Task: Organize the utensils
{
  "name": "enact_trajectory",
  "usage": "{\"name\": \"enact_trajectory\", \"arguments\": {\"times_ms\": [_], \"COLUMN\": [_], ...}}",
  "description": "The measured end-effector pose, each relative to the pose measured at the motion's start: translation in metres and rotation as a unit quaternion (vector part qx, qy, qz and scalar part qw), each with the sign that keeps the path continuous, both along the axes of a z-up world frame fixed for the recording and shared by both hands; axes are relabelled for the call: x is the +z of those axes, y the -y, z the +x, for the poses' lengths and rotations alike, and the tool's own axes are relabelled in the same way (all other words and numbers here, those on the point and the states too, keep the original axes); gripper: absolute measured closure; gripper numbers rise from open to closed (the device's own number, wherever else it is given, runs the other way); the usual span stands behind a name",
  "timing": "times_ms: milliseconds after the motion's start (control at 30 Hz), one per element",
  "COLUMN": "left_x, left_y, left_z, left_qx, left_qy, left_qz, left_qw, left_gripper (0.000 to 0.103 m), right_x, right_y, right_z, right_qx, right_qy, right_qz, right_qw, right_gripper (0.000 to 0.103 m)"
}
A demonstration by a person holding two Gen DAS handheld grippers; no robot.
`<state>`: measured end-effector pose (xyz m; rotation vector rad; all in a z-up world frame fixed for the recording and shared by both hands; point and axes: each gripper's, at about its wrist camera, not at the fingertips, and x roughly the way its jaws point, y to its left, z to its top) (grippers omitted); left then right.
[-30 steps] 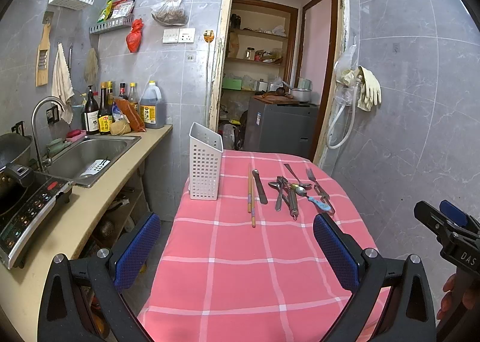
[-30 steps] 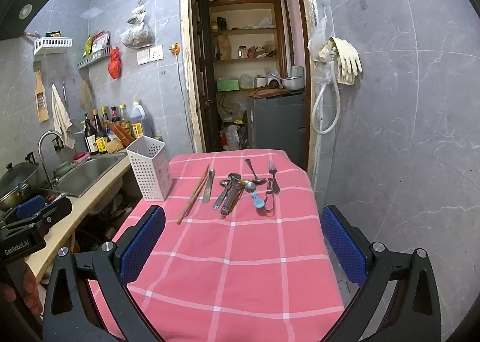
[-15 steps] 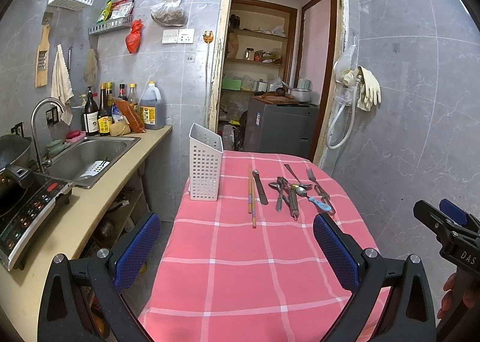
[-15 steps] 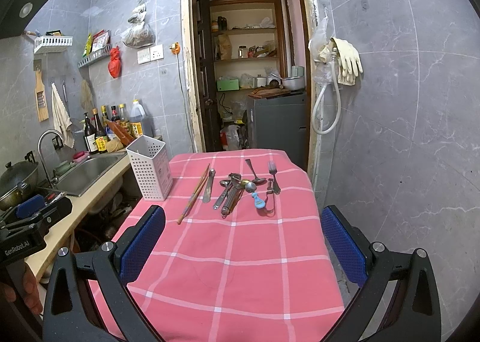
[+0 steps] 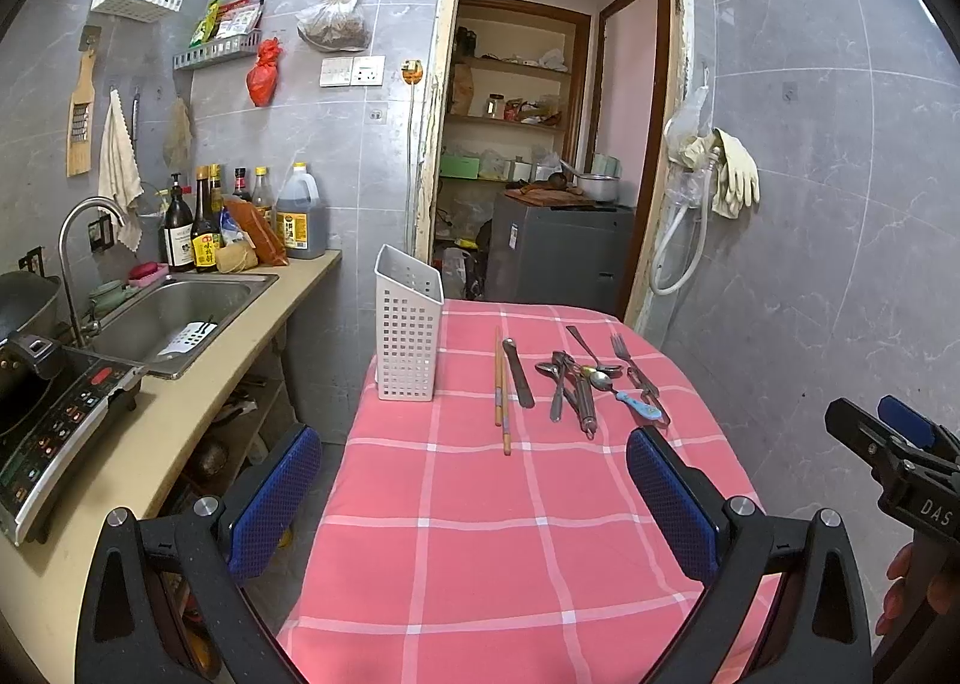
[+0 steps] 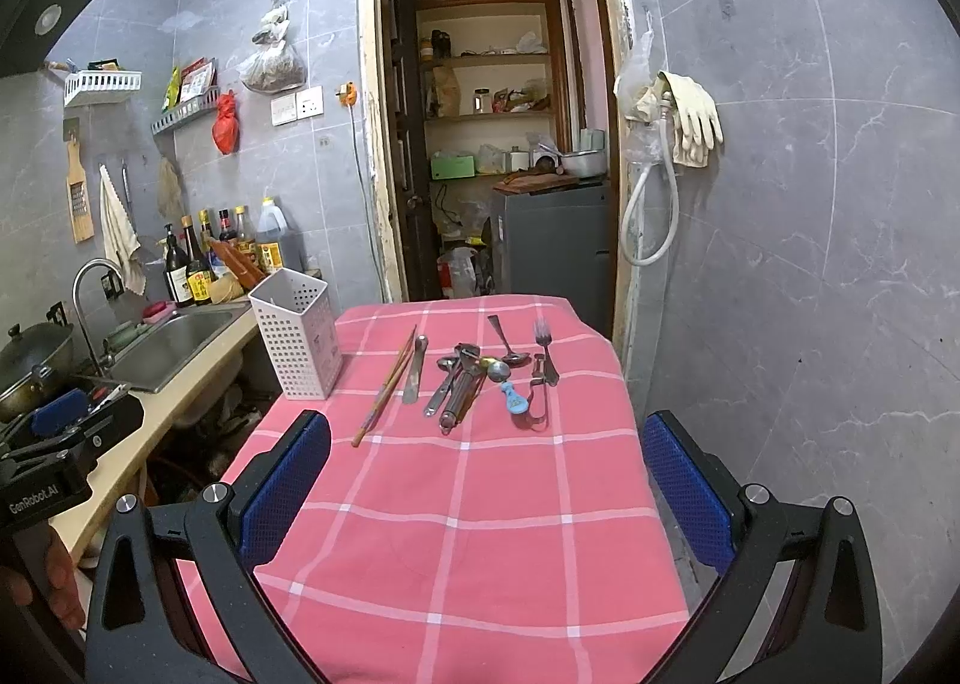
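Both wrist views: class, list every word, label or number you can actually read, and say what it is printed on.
"GenRobot.AI": on the left claw body, seen from the right wrist view.
"DAS", cut off at the frame edge: on the right claw body, seen from the left wrist view.
Sauce bottle labels and induction cooker panel: too small to read.

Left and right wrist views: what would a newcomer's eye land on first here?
The pink checked tablecloth fills the middle of both views. At its far end lies a loose row of utensils, with chopsticks at the left and a fork at the right. A white perforated holder stands upright at the far left corner of the table. Both grippers, left and right, are open and hold nothing.
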<state>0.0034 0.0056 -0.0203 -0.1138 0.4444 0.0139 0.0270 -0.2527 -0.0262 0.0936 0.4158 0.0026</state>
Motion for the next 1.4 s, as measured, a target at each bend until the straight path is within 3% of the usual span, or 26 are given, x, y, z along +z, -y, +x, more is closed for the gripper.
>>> {"name": "enact_trajectory", "arguments": {"times_ms": [800,1400], "left_x": [-0.014,-0.007], "left_y": [0.012,0.018], "left_z": [0.008,0.017], "left_qx": [-0.001,-0.004], "left_qy": [-0.002,0.000], "left_qz": [0.002,0.000], "left_qw": [1.0000,1.0000], "left_gripper": [0.000,0.000], "right_x": [-0.006,-0.006], "right_y": [-0.002,0.001], "right_z": [0.008,0.020], "right_qx": [-0.002,-0.009], "right_qy": [-0.007,-0.004], "right_qz": [0.000,0.006], "right_qw": [1.000,1.000], "right_gripper": [0.001,0.001]}}
